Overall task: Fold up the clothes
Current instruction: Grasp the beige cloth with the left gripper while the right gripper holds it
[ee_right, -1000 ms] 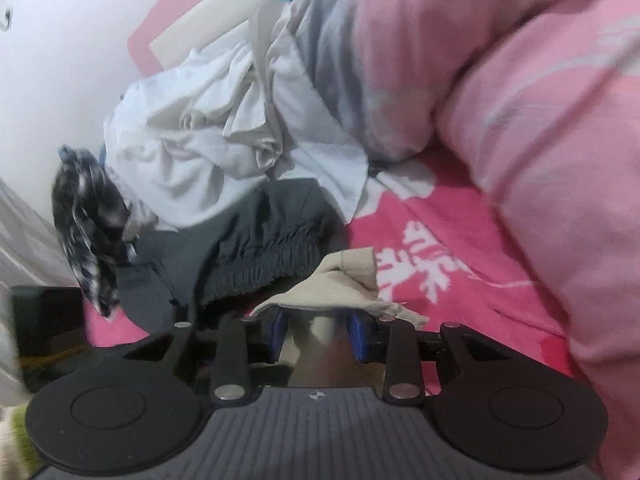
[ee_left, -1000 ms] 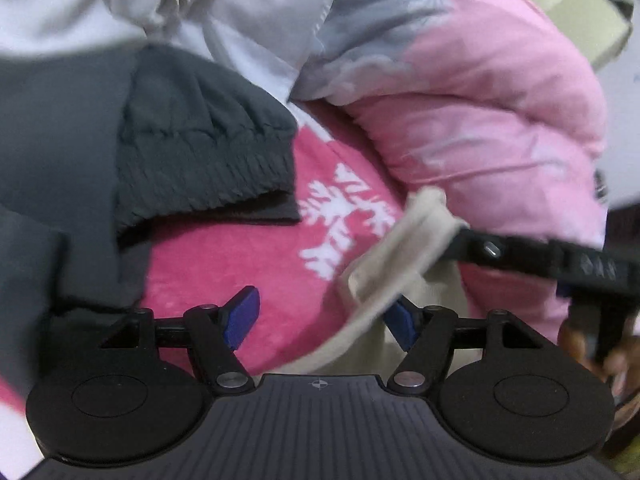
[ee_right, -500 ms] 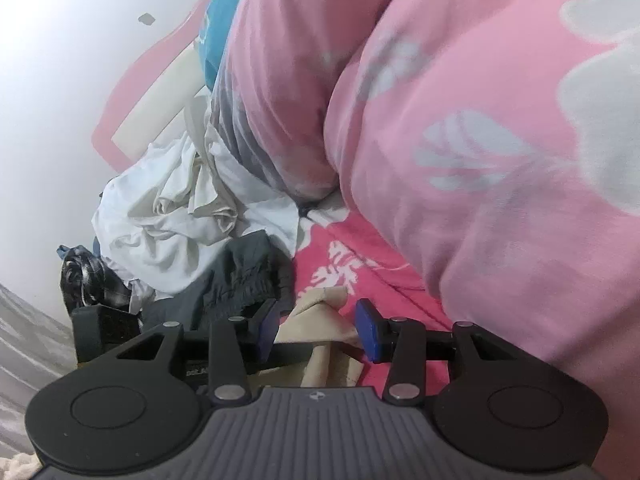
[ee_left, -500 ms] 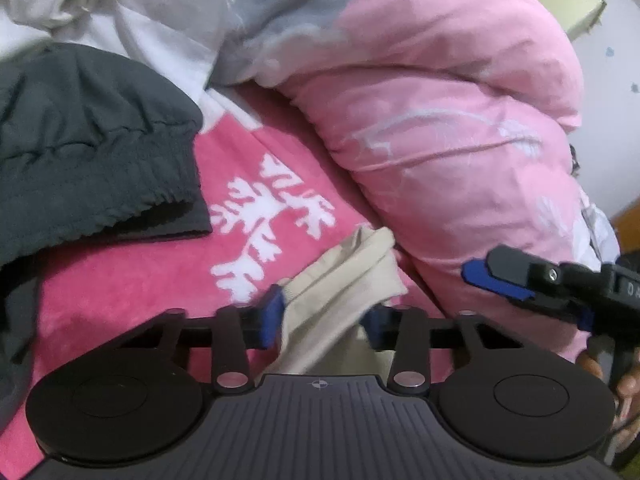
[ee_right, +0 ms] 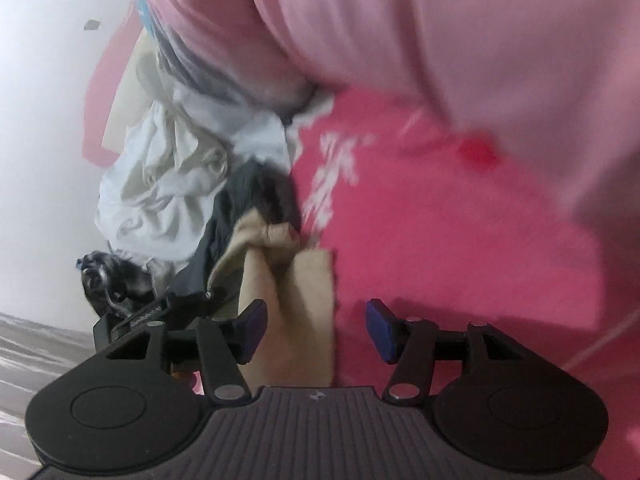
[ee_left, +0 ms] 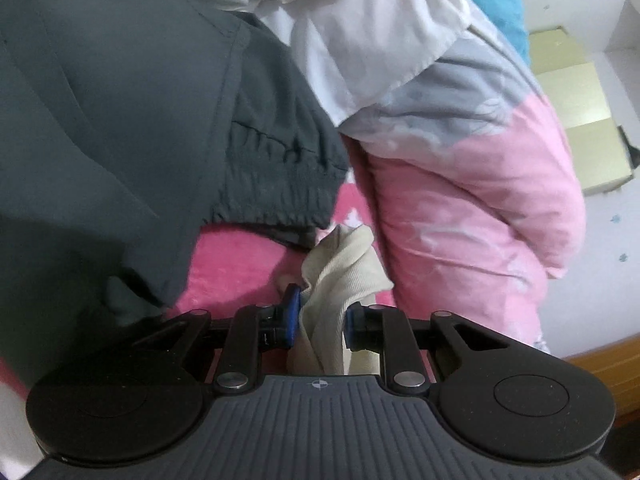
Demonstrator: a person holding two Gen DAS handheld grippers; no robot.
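Left tongs (ee_left: pixel 319 322) pinched the beige cloth (ee_left: pixel 340 268); right tongs (ee_right: pixel 316 330) gaped wide, empty, the cloth's lower end hidden beneath them.

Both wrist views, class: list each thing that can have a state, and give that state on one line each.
Left gripper: jaws shut on the beige garment.
Right gripper: jaws open, holding nothing.
Beige garment: bunched, pinched at one end, lying on the bedsheet.
Grey trousers: unfolded, spread loosely.
White clothes: crumpled in a heap.
Pink duvet: rolled up in a mound.
Bedsheet: flat.
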